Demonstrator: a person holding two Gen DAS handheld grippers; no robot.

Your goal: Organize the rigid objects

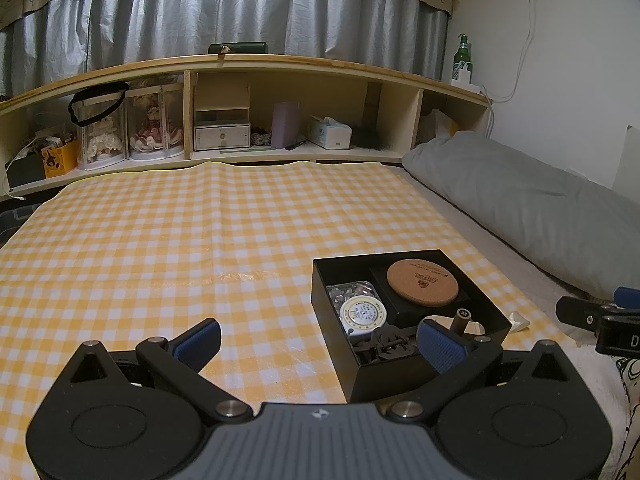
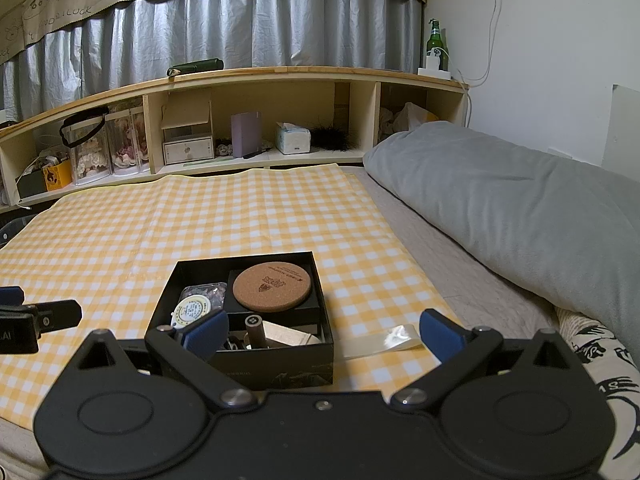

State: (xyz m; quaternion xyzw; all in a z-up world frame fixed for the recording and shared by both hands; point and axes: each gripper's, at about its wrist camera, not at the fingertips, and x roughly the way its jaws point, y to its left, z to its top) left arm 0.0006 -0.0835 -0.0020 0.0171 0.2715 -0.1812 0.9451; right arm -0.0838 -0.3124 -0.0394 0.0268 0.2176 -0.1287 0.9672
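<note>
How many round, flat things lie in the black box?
2: a cork coaster on the inner box at the back right, and a tape measure at the left. Others may hide behind the gripper fingers.

Open black box [image 2: 256, 364] on checked cloth holds cork coaster [image 2: 272, 287], tape measure [image 2: 191, 309].

Dim, even indoor light, soft shadows, sharp focus, strong fisheye curvature

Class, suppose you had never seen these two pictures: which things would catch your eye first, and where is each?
First the open black box on the yellow checked cloth, with a round cork coaster at its far side and a white tape measure to the coaster's left. Then the grey pillow along the right, and the green bottle on the shelf's right end.
</note>
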